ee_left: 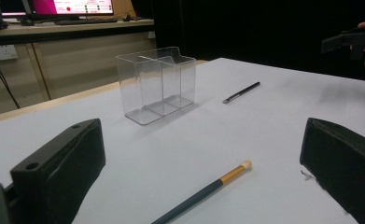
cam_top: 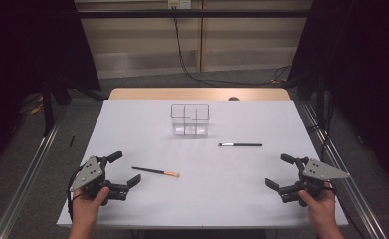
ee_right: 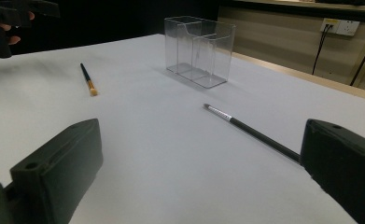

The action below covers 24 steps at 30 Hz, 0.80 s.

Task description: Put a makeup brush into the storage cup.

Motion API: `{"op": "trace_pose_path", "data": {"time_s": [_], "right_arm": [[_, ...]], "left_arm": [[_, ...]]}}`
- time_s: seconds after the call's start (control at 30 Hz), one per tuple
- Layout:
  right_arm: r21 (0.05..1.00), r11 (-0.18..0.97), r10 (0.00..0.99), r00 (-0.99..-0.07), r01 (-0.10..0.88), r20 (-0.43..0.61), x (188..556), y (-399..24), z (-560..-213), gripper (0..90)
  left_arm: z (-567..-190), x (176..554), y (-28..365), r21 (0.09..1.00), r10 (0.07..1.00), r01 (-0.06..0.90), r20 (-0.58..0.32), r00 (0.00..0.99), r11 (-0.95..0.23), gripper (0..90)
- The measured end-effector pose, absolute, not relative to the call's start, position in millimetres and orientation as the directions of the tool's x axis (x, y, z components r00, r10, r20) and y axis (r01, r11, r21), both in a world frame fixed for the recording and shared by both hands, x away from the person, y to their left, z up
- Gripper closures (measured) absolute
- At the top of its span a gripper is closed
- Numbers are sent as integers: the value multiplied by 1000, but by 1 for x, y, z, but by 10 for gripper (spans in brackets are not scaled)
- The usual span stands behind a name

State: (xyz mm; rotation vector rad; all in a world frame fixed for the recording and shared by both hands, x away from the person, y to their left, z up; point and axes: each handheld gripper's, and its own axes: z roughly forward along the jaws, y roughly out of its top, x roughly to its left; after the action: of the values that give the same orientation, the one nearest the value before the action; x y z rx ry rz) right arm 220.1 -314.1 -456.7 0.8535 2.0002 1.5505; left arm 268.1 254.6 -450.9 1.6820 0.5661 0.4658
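A clear plastic container (cam_top: 189, 119) with dividers stands upright at the table's far middle. A dark brush with an orange tip (cam_top: 155, 172) lies just right of my left gripper (cam_top: 125, 169), which rests open near the front left edge with nothing between its jaws. A thin black brush with a silver ferrule (cam_top: 240, 145) lies ahead of my right gripper (cam_top: 280, 171), also open and empty at the front right. In the left gripper view the orange-tipped brush (ee_left: 208, 189) lies between the wide jaws, the container (ee_left: 157, 84) beyond. In the right gripper view the black brush (ee_right: 250, 130) runs toward the right jaw.
The white table (cam_top: 202, 199) has a wooden strip along its far edge. Metal rails run along the floor on both sides. Cables hang down the back wall. A desk with a lit monitor (ee_left: 73, 7) stands far behind the table.
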Motion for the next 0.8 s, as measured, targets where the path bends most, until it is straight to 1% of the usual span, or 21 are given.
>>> {"op": "trace_pose_path", "data": {"time_s": [0.5,0.8], "right_arm": [[970,154,721,-693,186,18,221,-315,-455,0],[972,152,714,-699,181,19,223,-314,-455,0]], "left_arm": [[-450,268,254,985,598,101,4,801,-143,0],[-449,268,249,990,589,86,-4,808,-111,0]]}}
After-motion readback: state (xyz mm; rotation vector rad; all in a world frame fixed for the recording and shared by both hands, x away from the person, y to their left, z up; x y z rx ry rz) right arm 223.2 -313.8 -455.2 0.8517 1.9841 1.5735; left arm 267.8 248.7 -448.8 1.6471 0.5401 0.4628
